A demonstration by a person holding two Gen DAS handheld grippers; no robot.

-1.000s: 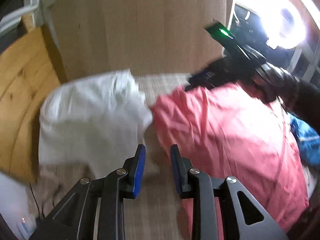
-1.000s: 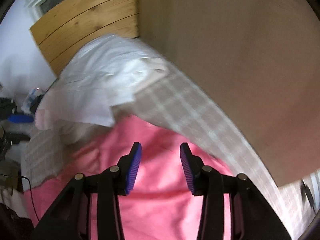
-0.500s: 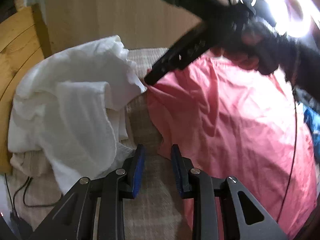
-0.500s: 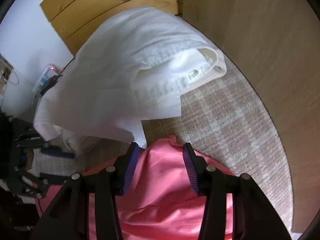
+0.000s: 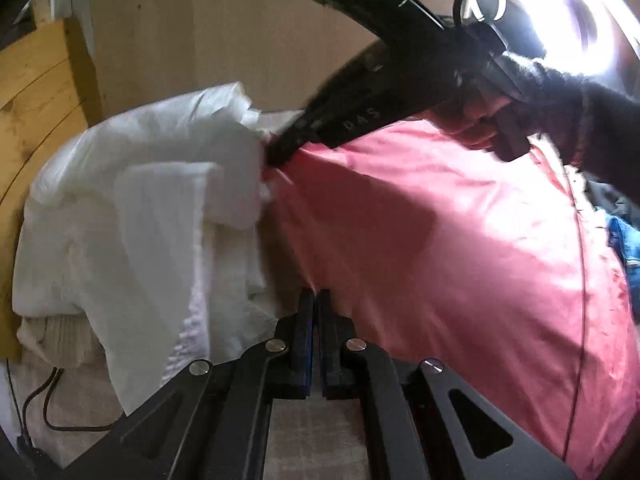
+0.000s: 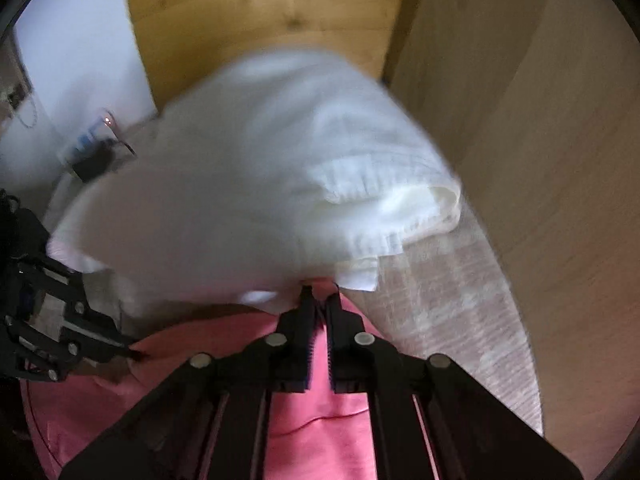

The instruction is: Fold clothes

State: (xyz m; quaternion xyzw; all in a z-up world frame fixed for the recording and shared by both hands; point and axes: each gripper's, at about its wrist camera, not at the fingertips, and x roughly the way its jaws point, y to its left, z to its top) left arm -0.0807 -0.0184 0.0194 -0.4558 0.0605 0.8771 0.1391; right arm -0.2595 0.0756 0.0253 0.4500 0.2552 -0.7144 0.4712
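Pink thin cloth garment (image 5: 460, 248), spread on the bed beside a white crumpled garment (image 5: 132, 216), is pinched at two edge points: left hand-held gripper (image 5: 314, 300) clamped, right hand-held gripper (image 6: 320, 300) closing on it; lifting for a fold is likely required next

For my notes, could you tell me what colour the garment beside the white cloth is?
Pink garment, clearest in the left wrist view.
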